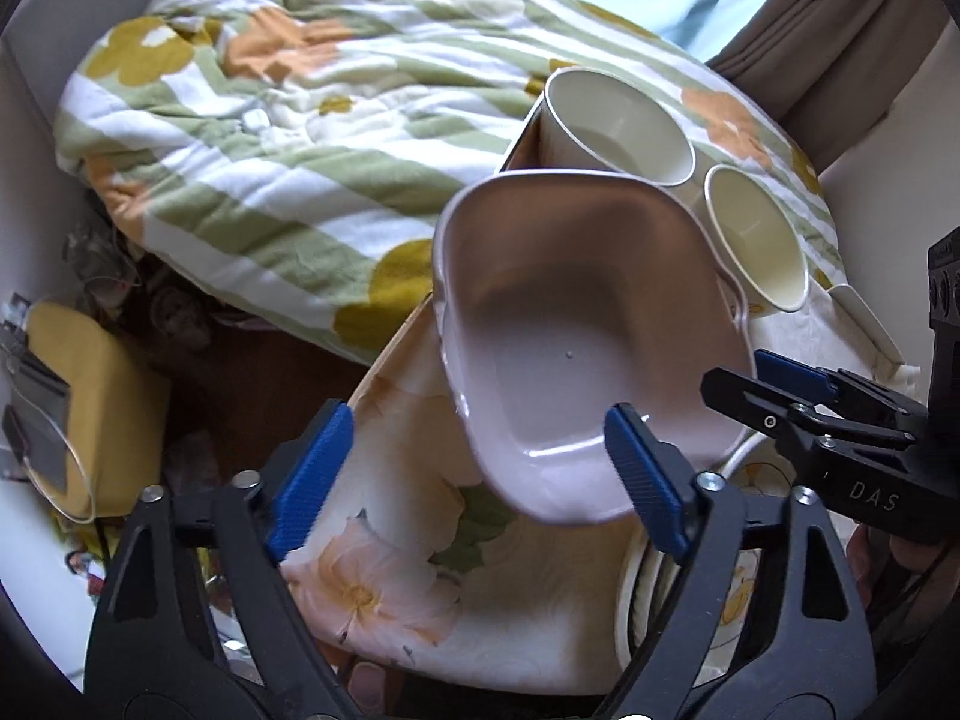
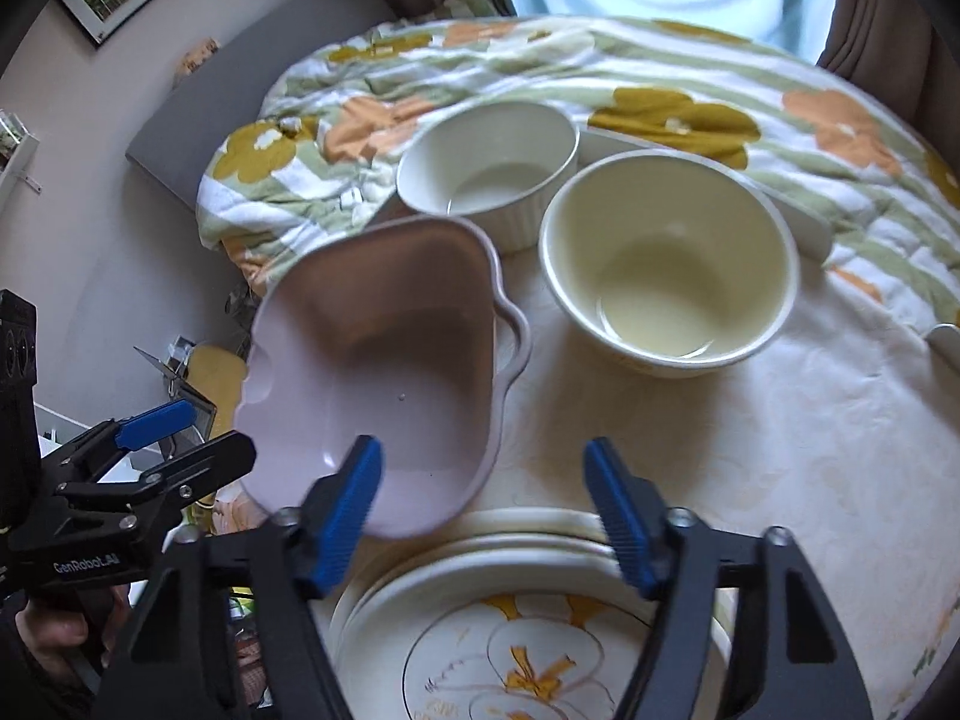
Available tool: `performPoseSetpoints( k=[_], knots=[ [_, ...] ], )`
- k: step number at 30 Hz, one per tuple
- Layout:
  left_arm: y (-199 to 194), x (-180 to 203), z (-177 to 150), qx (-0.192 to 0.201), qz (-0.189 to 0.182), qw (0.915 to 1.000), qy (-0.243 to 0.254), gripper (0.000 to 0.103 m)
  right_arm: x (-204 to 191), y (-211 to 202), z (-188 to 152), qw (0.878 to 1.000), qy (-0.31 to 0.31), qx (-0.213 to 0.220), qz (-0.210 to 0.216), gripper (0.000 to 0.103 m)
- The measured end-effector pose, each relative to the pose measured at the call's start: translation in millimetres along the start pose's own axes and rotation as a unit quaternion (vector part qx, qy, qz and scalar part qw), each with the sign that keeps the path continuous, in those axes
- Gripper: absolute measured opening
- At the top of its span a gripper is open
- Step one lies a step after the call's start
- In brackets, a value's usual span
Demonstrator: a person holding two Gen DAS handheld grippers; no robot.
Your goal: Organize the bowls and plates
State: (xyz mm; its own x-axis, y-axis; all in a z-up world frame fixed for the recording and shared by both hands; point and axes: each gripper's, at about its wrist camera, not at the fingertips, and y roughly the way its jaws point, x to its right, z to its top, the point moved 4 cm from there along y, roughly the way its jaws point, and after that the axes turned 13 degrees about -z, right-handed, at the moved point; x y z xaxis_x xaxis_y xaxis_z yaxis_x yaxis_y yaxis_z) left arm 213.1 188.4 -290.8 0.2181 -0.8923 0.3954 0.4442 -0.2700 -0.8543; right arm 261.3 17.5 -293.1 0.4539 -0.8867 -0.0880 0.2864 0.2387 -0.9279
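- While both sets of jaws stand parted with nothing pressed between the pads, the left gripper (image 1: 480,480) and the right gripper (image 2: 489,516) sit low over the near edge of the cloth-covered table (image 2: 780,420); neither has hold of anything.
- Nearest the right gripper lies a stack of flowered plates (image 2: 516,648), flat on the table just under its fingers, with at least two rims showing.
- Just beyond, the pink dish (image 2: 384,372) with wavy handles sits tilted, its near lip seeming to lie over the far rim of the plates and its left side jutting past the table edge; in the left wrist view one blue pad (image 1: 642,480) overlaps its rim, but whether it touches I cannot tell.
- To do this step well, I judge the dish should be steadied first: take it by the handle or rim with one gripper, close fully before lifting, and keep it level, since a glazed lip may slip.
- Farther back stand the cream bowl (image 2: 669,264) and, just beside it to the left, the white ribbed bowl (image 2: 489,168), both upright and empty.
- Nesting the bowls probably comes next, so the dish wants a spot clear of them.
- Behind everything lies a floral quilt (image 2: 540,60).
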Motion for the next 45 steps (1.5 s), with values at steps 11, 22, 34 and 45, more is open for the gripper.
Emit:
performPoseSetpoints(
  k=[11,22,34,45],
  knots=[
    [45.3,-16.6,16.9,-0.051,-0.026,0.9983,-0.011,0.021,-3.6,31.1,14.9,1.000,0.004,-0.024,-0.006,0.015],
    [27.5,-3.1,15.1,-0.028,0.004,0.9991,0.033,0.016,-11.6,19.0,12.5,1.000,-0.005,-0.001,-0.004,0.011],
    [-48.1,89.4,-7.9,0.041,0.020,0.9939,0.101,0.016,27.1,-79.1,-29.0,0.996,0.024,0.081,0.020,0.011],
    [-39.9,248.9,-91.1,0.014,-0.055,0.9773,0.204,0.016,147.3,-173.0,-138.9,0.983,0.126,0.127,-0.051,0.011]
  ],
)
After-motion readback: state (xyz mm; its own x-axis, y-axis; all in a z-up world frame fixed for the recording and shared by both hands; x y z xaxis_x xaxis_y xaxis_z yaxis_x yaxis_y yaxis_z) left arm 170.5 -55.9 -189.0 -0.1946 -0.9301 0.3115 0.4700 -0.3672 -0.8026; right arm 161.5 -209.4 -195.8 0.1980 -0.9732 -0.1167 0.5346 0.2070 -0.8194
